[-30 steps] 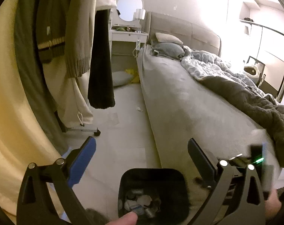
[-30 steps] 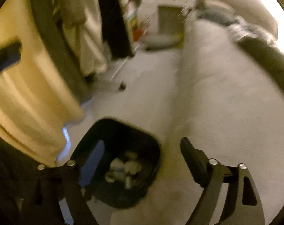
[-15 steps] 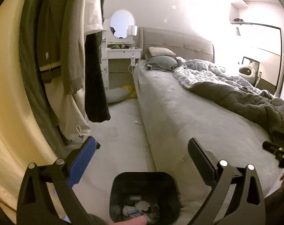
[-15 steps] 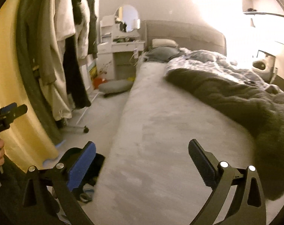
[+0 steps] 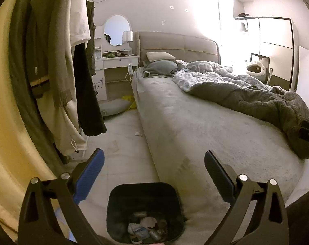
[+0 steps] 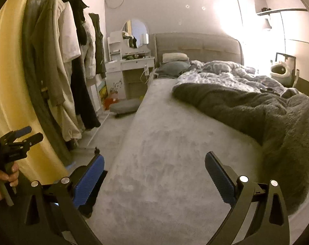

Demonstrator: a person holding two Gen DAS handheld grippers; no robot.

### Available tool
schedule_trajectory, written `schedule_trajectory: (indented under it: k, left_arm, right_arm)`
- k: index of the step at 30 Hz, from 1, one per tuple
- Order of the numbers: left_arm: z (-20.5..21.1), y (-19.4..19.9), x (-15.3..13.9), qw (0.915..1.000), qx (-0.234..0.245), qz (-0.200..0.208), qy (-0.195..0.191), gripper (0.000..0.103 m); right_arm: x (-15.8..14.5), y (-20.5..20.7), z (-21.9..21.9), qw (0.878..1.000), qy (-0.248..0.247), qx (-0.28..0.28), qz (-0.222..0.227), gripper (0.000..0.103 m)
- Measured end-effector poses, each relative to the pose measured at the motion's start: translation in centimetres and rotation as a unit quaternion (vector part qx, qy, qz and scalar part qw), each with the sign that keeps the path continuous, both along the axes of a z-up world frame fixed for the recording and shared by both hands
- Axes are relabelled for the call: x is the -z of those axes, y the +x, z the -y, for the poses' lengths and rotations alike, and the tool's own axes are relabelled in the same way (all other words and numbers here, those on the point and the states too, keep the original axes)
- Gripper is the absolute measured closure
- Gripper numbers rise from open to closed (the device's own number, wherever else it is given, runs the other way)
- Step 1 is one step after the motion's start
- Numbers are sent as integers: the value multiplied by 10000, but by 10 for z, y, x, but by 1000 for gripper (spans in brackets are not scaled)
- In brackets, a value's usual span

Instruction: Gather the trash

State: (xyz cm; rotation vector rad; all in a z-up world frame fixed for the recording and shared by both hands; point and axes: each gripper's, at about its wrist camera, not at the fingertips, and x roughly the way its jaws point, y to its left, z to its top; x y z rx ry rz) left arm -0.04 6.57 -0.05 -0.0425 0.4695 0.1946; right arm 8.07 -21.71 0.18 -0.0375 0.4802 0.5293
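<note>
A black trash bin [image 5: 117,208] with crumpled paper and wrappers [image 5: 147,227] inside stands on the floor beside the bed, low in the left wrist view. My left gripper [image 5: 153,170] is open and empty above it. A small white scrap [image 5: 138,133] lies on the floor by the bed's side. My right gripper [image 6: 154,171] is open and empty over the grey bed sheet [image 6: 164,143]. The left gripper also shows at the left edge of the right wrist view [image 6: 21,137], held in a hand.
A clothes rack with hanging coats [image 5: 58,61] lines the left side. A white vanity with a round mirror [image 5: 117,61] stands at the far end, a grey cushion [image 5: 113,107] on the floor before it. A rumpled grey blanket [image 6: 256,110] covers the bed's right half.
Both grippers have tilted up from the bin toward the room. The right gripper has moved from over the bin to over the bed. Both stay open and empty.
</note>
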Motion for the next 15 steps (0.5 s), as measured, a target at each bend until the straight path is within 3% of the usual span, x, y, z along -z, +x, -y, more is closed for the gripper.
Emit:
schedule_trajectory:
  k: [15]
  left_arm:
    - [-3, -1, 4, 9998, -19, 19, -185, 3]
  right_arm:
    - [6, 3, -1, 9999, 25, -116, -57, 3]
